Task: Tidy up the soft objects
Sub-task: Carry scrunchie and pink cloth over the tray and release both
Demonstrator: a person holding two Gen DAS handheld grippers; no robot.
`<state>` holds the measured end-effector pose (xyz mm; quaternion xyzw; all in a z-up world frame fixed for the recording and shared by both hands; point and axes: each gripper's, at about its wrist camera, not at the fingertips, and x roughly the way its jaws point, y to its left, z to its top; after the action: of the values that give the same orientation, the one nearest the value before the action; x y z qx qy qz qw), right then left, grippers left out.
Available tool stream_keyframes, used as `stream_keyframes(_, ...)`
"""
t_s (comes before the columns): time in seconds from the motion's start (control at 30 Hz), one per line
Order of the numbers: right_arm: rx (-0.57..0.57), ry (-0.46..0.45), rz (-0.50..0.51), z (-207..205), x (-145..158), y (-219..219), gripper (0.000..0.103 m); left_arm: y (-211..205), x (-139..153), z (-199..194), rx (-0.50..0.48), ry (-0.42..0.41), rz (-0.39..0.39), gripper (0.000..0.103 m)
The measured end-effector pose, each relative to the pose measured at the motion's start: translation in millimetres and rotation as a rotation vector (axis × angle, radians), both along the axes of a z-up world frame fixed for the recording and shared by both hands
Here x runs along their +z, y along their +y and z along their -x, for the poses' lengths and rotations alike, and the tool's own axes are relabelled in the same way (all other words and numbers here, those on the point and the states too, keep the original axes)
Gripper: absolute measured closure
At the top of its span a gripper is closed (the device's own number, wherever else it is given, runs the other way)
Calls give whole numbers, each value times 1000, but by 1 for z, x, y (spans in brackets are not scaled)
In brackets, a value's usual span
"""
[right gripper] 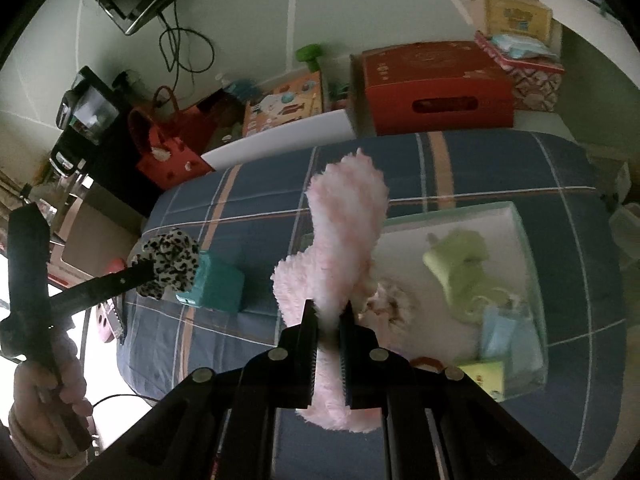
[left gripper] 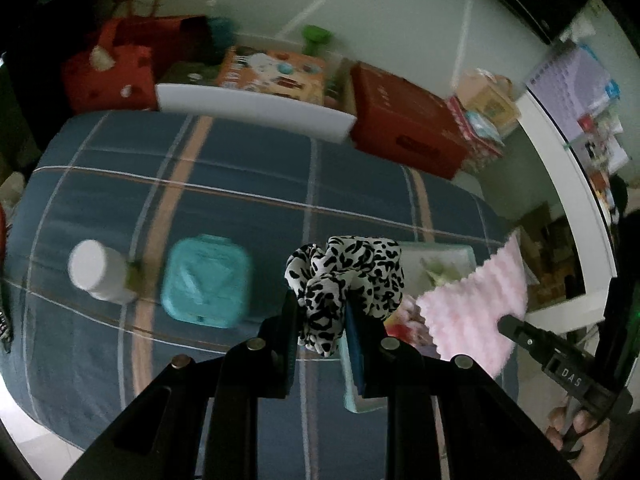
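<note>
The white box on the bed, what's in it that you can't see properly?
- Right wrist view: the pink fluffy sock in the right gripper covers the left part of the white box.
- Left wrist view: the spotted scrunchie in the left gripper and the sock hide most of the box.
- Both views: the things inside are blurry; the print on the small yellow pack is unreadable.

Left wrist view is pretty smeary: the white bottle [left gripper: 100, 272] and teal case [left gripper: 207, 280] on the bed [left gripper: 240, 184] are motion-blurred, so no label is readable. The white box [right gripper: 516, 216] near the bed's right edge is half hidden behind the pink fluffy cloth [right gripper: 344, 240], and its contents are mush. The person's hand [right gripper: 48, 400] is cut off at the frame's corner.
</note>
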<state>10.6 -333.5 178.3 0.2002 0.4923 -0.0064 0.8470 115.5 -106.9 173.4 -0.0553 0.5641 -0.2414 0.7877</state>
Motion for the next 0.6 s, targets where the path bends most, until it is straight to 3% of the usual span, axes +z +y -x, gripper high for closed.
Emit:
stream_keyframes(0.3,-35,-4,20,14,-14,-39,93,-71,-23,13,-109,1,24,80)
stream_keyframes(0.6,-40,22,8,6,-53,-63,93,-116,-55,11,-173,-4,10,80)
